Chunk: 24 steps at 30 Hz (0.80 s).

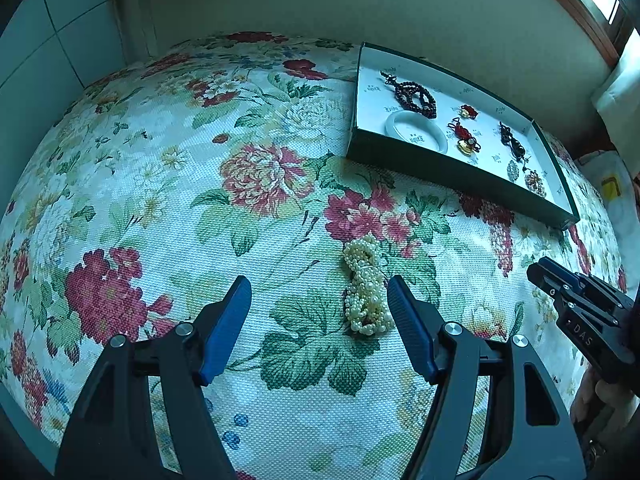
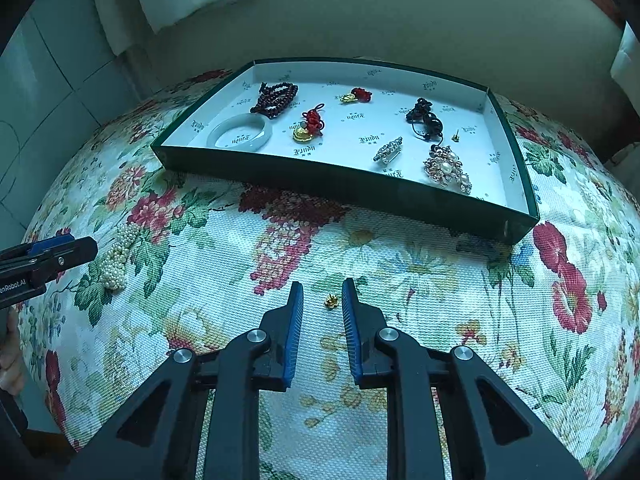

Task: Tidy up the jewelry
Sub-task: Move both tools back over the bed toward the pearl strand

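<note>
A twisted pearl necklace (image 1: 366, 286) lies on the floral cloth, just inside my open left gripper's (image 1: 319, 286) right finger; it also shows in the right wrist view (image 2: 116, 258). A tiny gold earring (image 2: 331, 301) lies on the cloth between the tips of my right gripper (image 2: 322, 294), whose jaws are narrowly open around it, not touching. The green tray (image 2: 340, 188) with a white lining holds a dark bead bracelet (image 2: 276, 98), a white bangle (image 2: 239, 133), red knot charms (image 2: 312, 122), brooches (image 2: 446, 166) and a gold stud (image 2: 455, 135).
The floral tablecloth (image 1: 200, 200) covers the rounded table. A wall stands close behind the tray (image 1: 452, 168). The right gripper (image 1: 576, 300) shows at the right edge of the left wrist view. The left gripper (image 2: 44, 260) shows at the left edge of the right wrist view.
</note>
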Available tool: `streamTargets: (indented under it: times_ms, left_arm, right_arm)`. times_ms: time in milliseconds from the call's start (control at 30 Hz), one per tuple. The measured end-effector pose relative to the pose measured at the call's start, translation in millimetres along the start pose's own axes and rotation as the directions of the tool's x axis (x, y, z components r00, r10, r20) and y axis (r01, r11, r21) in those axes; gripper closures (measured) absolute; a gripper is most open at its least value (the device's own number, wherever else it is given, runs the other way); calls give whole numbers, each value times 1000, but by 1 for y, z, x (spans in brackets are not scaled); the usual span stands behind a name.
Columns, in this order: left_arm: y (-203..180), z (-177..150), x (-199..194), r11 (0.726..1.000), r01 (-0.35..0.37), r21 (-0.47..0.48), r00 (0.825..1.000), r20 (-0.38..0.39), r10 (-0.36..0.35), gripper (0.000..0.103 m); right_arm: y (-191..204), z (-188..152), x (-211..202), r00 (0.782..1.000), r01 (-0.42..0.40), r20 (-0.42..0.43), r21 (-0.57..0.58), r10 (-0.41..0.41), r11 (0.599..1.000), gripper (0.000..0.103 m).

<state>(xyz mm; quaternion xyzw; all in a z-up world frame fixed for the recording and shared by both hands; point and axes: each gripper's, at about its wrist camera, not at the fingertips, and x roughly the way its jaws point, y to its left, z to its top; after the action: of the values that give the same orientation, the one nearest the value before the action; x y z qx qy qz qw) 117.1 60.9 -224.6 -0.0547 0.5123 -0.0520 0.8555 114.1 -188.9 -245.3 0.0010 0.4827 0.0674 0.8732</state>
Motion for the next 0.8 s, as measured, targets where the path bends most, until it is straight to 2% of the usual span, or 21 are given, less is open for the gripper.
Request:
streamTargets:
  times_ms: [567, 667, 800]
  left_arm:
    - [-9, -3, 3, 1000, 9, 15, 1000, -15, -9, 33]
    - [-10, -4, 4, 1000, 11, 19, 1000, -16, -11, 33]
    - [-14, -4, 3, 1000, 16, 24, 1000, -17, -16, 33]
  right_arm:
    - [-1, 0, 5, 1000, 6, -13, -1, -6, 1000, 90]
    - [-1, -1, 5, 1000, 1, -11, 0, -1, 1000, 96]
    - [1, -2, 4, 1000, 10, -8, -8, -10, 1000, 97]
